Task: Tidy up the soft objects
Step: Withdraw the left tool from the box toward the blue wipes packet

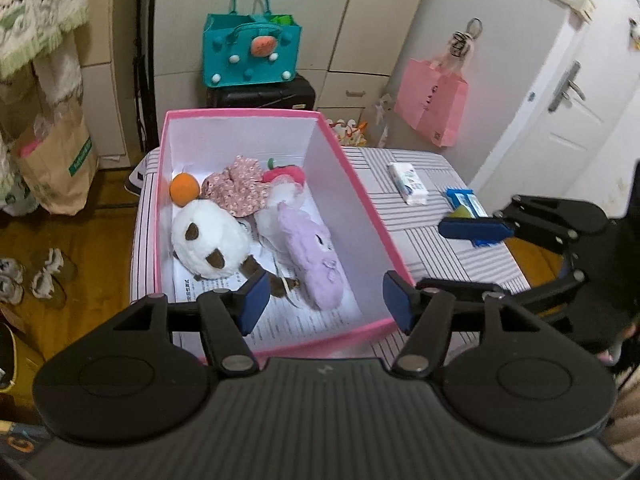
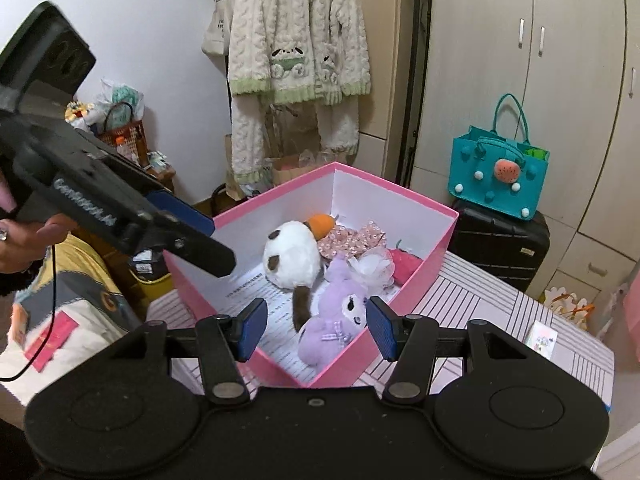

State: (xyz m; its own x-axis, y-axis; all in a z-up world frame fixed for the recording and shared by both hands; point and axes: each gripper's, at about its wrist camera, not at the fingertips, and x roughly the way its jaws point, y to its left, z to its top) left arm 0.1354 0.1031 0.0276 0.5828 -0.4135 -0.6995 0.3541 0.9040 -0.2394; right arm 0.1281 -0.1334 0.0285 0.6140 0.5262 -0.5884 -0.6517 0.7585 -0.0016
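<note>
A pink box (image 1: 360, 184) with white inside walls stands on a striped table (image 1: 440, 240). In it lie a white-and-brown plush (image 1: 208, 236), a purple plush (image 1: 312, 256), an orange ball (image 1: 184, 188), a pink floral cloth (image 1: 240, 184) and a red strawberry plush (image 1: 286, 172). My left gripper (image 1: 326, 300) is open and empty above the box's near end. My right gripper (image 2: 316, 328) is open and empty over the box's near corner (image 2: 320, 376), above the purple plush (image 2: 332, 320). The right gripper also shows in the left wrist view (image 1: 476, 230).
A tissue pack (image 1: 408, 182) and a blue pack (image 1: 466, 200) lie on the table right of the box. A teal bag (image 1: 250, 54) sits on a black suitcase (image 1: 260, 94) behind. A pink bag (image 1: 432, 100) hangs on the right; a paper bag (image 1: 56, 160) stands left.
</note>
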